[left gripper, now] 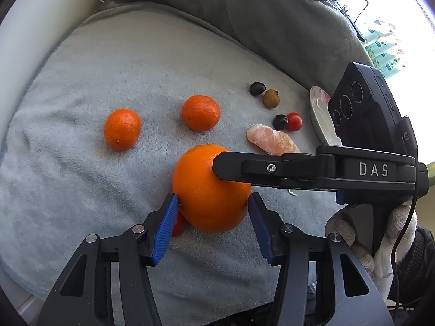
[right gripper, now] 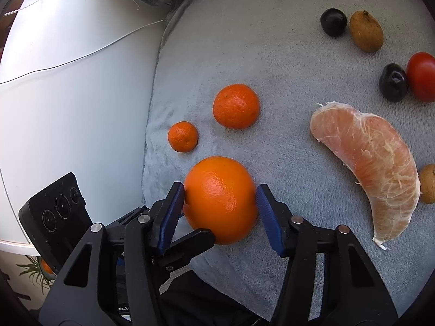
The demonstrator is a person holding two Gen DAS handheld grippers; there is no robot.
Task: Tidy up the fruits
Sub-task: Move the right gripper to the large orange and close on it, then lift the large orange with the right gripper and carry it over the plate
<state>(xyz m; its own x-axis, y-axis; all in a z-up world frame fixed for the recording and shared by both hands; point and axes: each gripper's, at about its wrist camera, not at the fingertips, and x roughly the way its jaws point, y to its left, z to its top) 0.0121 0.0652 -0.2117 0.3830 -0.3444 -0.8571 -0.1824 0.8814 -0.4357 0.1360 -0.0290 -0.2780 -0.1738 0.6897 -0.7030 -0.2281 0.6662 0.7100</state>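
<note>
Landmark: a large orange [left gripper: 209,190] sits near the front middle of a pale blue plush blanket [left gripper: 95,68]; every place below is given relative to it.
Far left: a small mandarin [left gripper: 122,129] lies up and to the left of the large orange, well apart from it.
Left of centre: a second mandarin [left gripper: 200,112] lies just above the large orange, apart from it. The three orange fruits lie near one another, probably being grouped by kind.
Tucked under: a small red fruit [left gripper: 178,226] peeks out at the large orange's lower left, partly hidden by a blue pad.
Right: a peeled pomelo segment [left gripper: 272,140] lies up and to the right; beyond it sit a dark fruit touching a cherry tomato [left gripper: 294,121], then another dark fruit beside a brown longan [left gripper: 271,98].
Far right: a white plate [left gripper: 320,119], likely where fruit is to go.
Left gripper [left gripper: 212,202]: jaws part open around the large orange, both blue pads at its sides and seemingly pressing.
Right gripper [right gripper: 220,199]: reaches in from the right, a gloved hand [left gripper: 380,239] holding it; its jaws, about half open, press the same orange on both sides.
Why: both grippers on one orange suggests a handover or a steadied lift.
</note>
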